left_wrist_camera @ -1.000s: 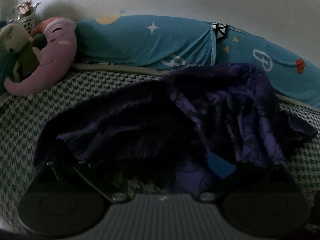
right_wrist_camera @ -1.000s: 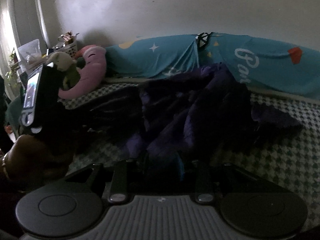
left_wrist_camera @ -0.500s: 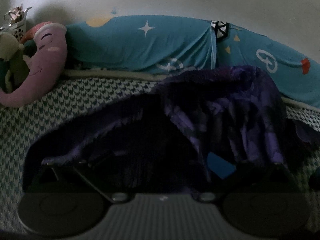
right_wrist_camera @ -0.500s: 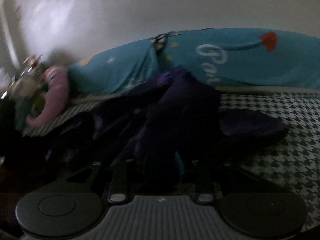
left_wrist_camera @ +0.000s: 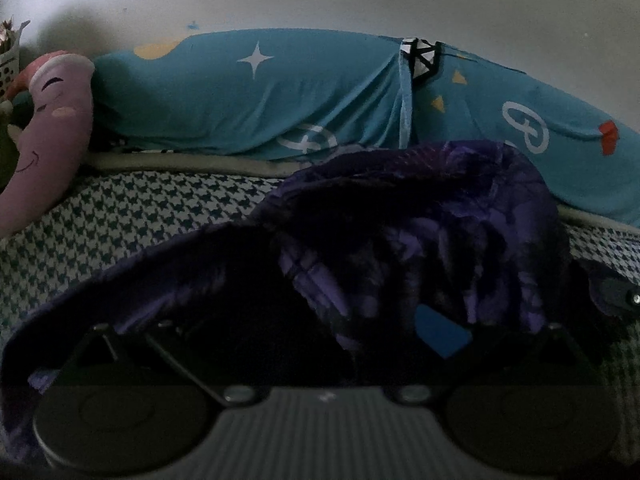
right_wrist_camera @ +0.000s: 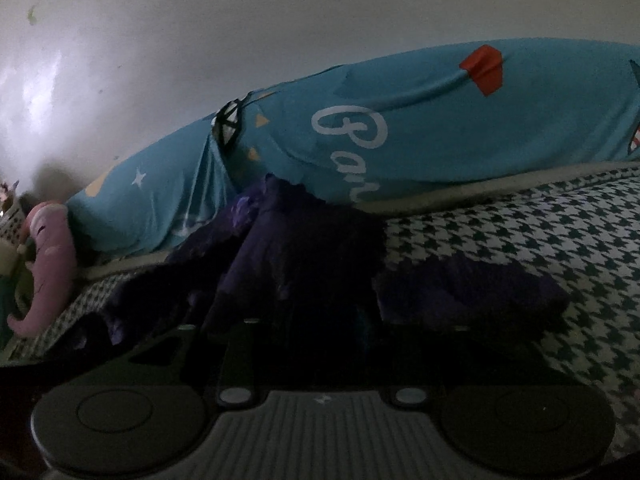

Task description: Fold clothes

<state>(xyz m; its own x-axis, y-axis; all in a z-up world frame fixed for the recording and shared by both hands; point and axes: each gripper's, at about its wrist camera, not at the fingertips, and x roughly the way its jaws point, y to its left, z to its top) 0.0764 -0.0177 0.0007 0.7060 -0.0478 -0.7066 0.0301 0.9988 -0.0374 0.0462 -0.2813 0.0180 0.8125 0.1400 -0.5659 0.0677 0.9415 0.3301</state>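
A dark purple velvety garment (left_wrist_camera: 420,216) lies crumpled on the houndstooth bed cover (left_wrist_camera: 140,216). It is heaped over my left gripper (left_wrist_camera: 312,328) and hides the left finger. That gripper's jaws stand wide apart. The blue pad (left_wrist_camera: 440,332) of the right finger shows bare, and the gap is too dark to tell whether anything is pinched. In the right wrist view the same garment (right_wrist_camera: 304,240) rises in a ridge from between the fingers of my right gripper (right_wrist_camera: 316,324). Its jaws are opening with cloth still packed between them. A flat part of the garment (right_wrist_camera: 472,292) lies to the right.
A long blue pillow (left_wrist_camera: 280,92) with stars and white lettering runs along the wall behind the garment (right_wrist_camera: 440,128). A pink plush toy (left_wrist_camera: 52,128) sits at the far left (right_wrist_camera: 48,264). Bare houndstooth cover (right_wrist_camera: 520,232) lies right of the garment.
Both views have slid right along the bed, so the plush toy sits further left. The right view has tilted and the device and hand at its left are gone. The cloth stays at both grippers.
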